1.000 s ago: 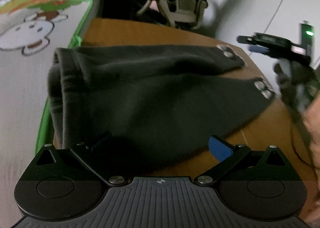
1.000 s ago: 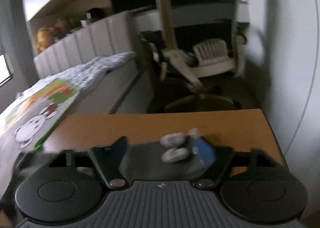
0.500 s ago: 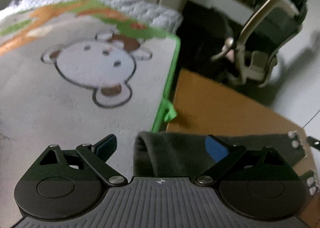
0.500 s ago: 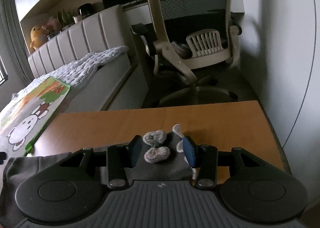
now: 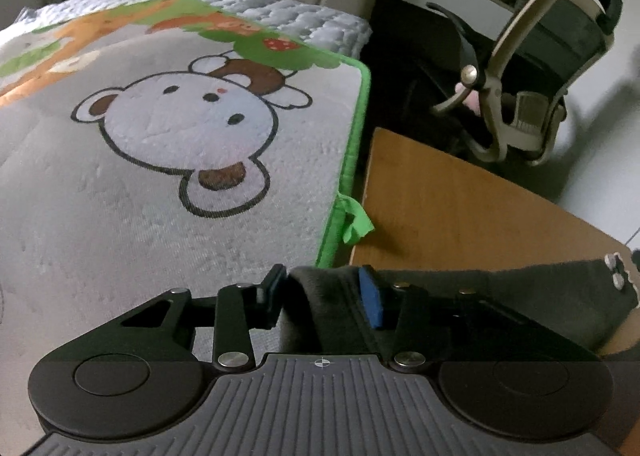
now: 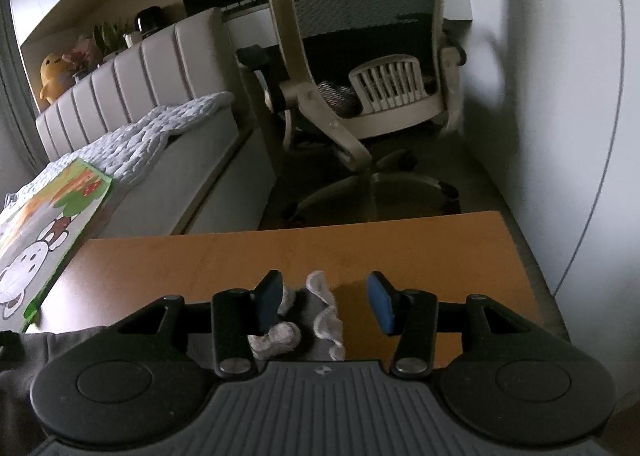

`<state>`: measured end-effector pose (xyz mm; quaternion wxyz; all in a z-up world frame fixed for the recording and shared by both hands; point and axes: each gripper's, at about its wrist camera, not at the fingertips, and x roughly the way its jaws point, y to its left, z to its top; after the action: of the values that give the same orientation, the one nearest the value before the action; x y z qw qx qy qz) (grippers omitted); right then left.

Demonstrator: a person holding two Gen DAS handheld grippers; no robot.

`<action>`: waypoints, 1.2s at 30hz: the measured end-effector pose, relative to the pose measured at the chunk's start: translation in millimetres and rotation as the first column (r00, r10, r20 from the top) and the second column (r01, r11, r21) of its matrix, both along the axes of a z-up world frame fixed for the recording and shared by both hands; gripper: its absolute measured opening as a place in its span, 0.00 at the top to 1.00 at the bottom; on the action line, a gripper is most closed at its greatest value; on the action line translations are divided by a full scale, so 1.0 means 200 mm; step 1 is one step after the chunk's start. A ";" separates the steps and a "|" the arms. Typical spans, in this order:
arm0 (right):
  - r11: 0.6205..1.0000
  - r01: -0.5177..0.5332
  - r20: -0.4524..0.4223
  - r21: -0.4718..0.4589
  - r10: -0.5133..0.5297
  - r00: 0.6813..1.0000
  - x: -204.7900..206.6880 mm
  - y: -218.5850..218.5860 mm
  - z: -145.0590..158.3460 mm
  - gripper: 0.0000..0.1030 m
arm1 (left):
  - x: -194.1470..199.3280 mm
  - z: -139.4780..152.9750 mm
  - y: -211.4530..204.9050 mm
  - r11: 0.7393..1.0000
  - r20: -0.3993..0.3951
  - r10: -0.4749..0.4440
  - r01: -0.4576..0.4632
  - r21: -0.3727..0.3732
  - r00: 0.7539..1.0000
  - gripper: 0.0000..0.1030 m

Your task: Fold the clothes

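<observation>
A dark grey garment (image 5: 520,296) lies stretched across the wooden table (image 5: 460,207). My left gripper (image 5: 320,296) is shut on its thick folded edge, at the table's left end beside the bed mat. Small white fluffy trims (image 5: 616,272) mark the garment's far end. In the right wrist view that end (image 6: 306,314) and its white trims (image 6: 328,322) lie between the fingers of my right gripper (image 6: 324,304). Its jaws are opening. The left pad is close to one trim, and the right pad stands apart from the cloth.
A bed mat with a cartoon bear and green border (image 5: 180,135) adjoins the table's left edge. A beige mesh office chair (image 6: 360,75) stands beyond the table's far edge. A wall runs along the right. Bare wood (image 6: 320,248) lies ahead of the garment.
My left gripper swung left from over the spread garment to its edge by the mat and closed on it. The right gripper's jaws narrowed around the white-trimmed end.
</observation>
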<state>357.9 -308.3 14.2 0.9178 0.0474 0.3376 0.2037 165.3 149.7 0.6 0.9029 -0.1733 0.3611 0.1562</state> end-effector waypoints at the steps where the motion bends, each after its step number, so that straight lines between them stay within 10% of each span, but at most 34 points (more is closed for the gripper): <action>1: 1.000 -0.005 -0.006 0.000 0.005 1.000 0.02 0.02 -0.01 0.54 | 0.00 0.00 0.00 1.000 0.001 -0.003 0.003 0.006 1.000 0.58; 6: 0.999 -0.017 -0.037 -0.029 0.016 0.999 0.08 0.12 -0.09 0.58 | 0.00 -0.02 0.00 1.000 0.005 -0.017 0.017 0.011 1.000 0.57; 10: 0.997 -0.061 -0.016 -0.051 0.061 0.998 0.05 0.16 -0.06 0.92 | 0.00 0.01 -0.01 0.999 0.008 -0.028 0.028 0.018 1.000 0.60; 19: 0.992 -0.113 0.179 0.058 0.101 0.979 -0.36 -0.13 0.33 0.98 | -0.41 0.34 -0.16 0.994 0.182 -0.101 0.092 0.055 0.978 0.65; 26: 0.994 -0.037 0.189 -0.106 0.057 0.980 -0.76 -0.42 0.18 0.98 | -0.85 0.18 -0.35 0.983 0.090 -0.180 0.182 -0.019 0.980 0.62; 30: 0.999 0.026 0.113 -0.021 -0.024 0.993 -0.81 -0.57 0.11 0.97 | -0.92 0.16 -0.38 0.985 0.083 -0.168 0.171 -0.029 0.982 0.57; 36: 0.996 -0.029 0.091 0.087 0.021 0.996 -0.75 -0.49 0.13 0.63 | -0.88 0.29 -0.40 0.989 0.190 -0.128 0.139 -0.044 0.973 0.26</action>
<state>207.4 -405.4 40.9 0.9265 0.0745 0.2870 0.2318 -10.9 69.8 58.2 0.9359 -0.1880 0.2901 0.0680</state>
